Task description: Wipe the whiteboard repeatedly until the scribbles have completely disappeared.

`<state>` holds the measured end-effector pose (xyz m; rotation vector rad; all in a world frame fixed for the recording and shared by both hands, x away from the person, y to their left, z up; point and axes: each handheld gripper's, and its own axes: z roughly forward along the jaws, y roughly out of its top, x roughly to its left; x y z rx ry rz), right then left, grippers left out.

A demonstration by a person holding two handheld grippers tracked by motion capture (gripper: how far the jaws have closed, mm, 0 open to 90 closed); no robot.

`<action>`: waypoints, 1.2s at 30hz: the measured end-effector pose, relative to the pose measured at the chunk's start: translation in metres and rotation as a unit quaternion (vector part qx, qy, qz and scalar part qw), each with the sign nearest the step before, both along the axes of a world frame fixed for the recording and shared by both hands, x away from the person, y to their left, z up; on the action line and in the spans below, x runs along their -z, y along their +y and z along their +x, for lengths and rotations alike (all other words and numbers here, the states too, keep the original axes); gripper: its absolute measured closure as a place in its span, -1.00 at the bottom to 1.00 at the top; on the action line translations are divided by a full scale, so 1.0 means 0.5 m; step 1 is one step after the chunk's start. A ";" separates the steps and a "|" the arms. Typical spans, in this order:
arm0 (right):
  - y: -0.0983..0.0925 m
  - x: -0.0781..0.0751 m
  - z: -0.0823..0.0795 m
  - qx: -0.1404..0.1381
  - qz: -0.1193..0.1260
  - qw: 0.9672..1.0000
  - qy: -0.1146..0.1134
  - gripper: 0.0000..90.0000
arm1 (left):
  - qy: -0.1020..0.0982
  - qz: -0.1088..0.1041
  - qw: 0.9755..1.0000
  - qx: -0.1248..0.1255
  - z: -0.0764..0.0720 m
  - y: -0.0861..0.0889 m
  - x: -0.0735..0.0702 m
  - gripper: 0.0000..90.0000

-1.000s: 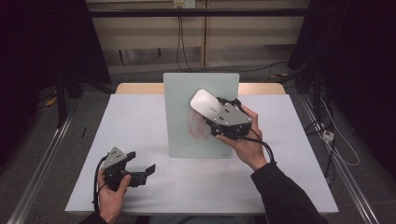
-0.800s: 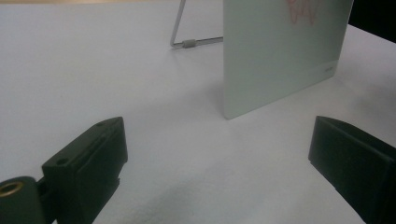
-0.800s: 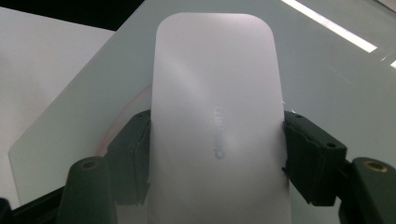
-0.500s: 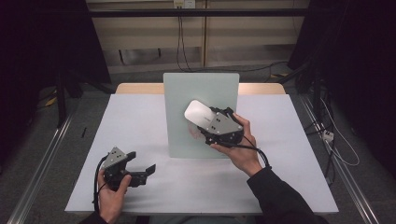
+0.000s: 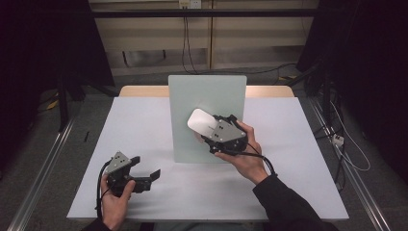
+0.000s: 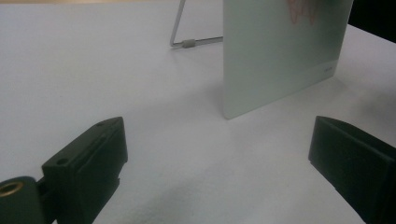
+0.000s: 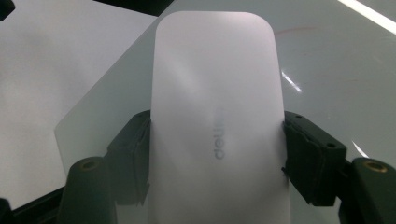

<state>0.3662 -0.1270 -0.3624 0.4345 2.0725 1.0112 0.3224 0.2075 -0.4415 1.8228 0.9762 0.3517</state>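
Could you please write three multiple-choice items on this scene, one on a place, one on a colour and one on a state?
1. Where is the left tool?
A. low over the near left of the white table
B. behind the board
C. on the floor

2. What colour is the eraser held by the right tool?
A. black
B. white
C. red

3. How do the left tool's jaws stand?
A. shut on a pen
B. shut on nothing
C. open, holding nothing

Answers:
1 A, the high view shows it at the near left, apart from the upright whiteboard.
2 B, the right gripper view shows a white body between the black jaws.
3 C, the left gripper view shows bare table between the spread jaws.
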 end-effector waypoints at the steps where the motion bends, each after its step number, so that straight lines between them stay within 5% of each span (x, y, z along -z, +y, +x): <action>1: -0.001 -0.005 0.002 0.002 0.003 1.000 -0.002 -0.30 | 0.000 0.003 1.000 0.002 0.000 0.000 0.000 -0.90; 16: -0.026 -0.082 0.031 0.042 0.029 0.998 -0.046 -0.30 | 0.000 -0.002 1.000 0.000 0.000 0.001 0.000 -0.90; 36: 0.034 0.022 -0.007 -0.001 -0.016 1.000 0.000 -0.30 | 0.002 0.003 1.000 0.002 -0.002 0.000 -0.001 -0.90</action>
